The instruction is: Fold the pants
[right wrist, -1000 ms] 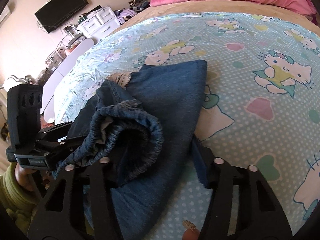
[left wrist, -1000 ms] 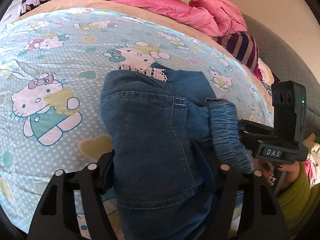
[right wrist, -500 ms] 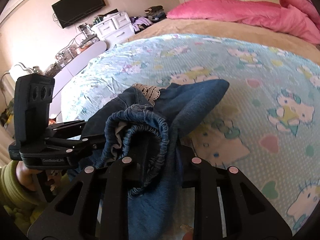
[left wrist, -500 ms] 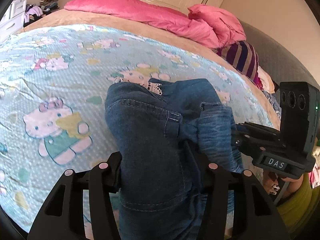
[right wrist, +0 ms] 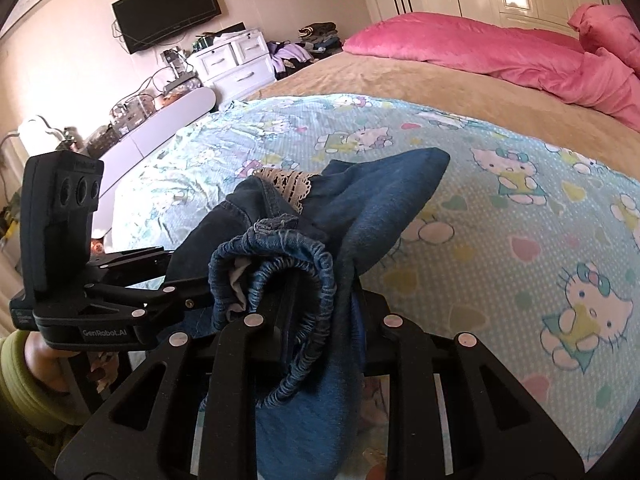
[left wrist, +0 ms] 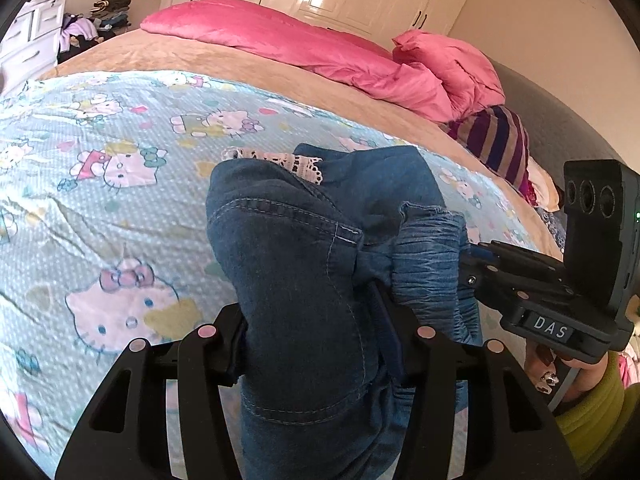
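The left gripper has a thick bunch of the jeans pinched between its fingers, which stand about half apart with the denim filling the whole gap. Its jaws closed in on that cloth within the past second and have since held. Just to its right, the right gripper is clamped almost shut on the gathered elastic waistband; its jaws also closed down in the past second, and the band now loops over and between its fingers.

Compared with a second ago, both tools have come up and tipped a little, so the view reaches further up the room, and the near end of the jeans hangs from the two grips instead of lying slack. Ahead of the tools the far part of the jeans, with its lace trim, rests on the cartoon-print bedspread. Beyond that lie the tan blanket and the pink duvet.

With both grips secure and the waist end raised, the jeans look ready to be carried forward over the part on the bed to make a fold.
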The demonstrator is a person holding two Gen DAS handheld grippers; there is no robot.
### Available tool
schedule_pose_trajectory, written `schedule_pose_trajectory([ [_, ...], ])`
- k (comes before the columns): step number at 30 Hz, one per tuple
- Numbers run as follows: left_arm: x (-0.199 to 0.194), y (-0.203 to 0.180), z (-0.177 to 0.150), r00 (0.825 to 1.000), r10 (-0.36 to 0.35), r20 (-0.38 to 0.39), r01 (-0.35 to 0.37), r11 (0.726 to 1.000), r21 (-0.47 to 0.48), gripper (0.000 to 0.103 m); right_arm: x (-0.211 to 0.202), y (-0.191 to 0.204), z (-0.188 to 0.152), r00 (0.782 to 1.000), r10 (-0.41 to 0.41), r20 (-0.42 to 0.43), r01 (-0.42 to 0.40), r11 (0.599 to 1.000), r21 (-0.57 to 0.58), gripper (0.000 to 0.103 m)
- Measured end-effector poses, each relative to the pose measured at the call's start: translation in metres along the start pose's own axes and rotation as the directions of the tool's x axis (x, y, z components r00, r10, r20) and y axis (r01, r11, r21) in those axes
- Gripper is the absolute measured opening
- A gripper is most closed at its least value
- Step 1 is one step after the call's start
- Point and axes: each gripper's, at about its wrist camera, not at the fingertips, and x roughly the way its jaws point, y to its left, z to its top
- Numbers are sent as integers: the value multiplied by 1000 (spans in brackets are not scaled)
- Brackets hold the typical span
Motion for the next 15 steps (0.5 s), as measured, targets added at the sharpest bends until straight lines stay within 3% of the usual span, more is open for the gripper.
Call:
schedule_pose_trajectory([
  [15,30,21,28,1000,-1,4,1,1000,-25,50,34,-14,24,999,-38,-18,38,999,9,16],
])
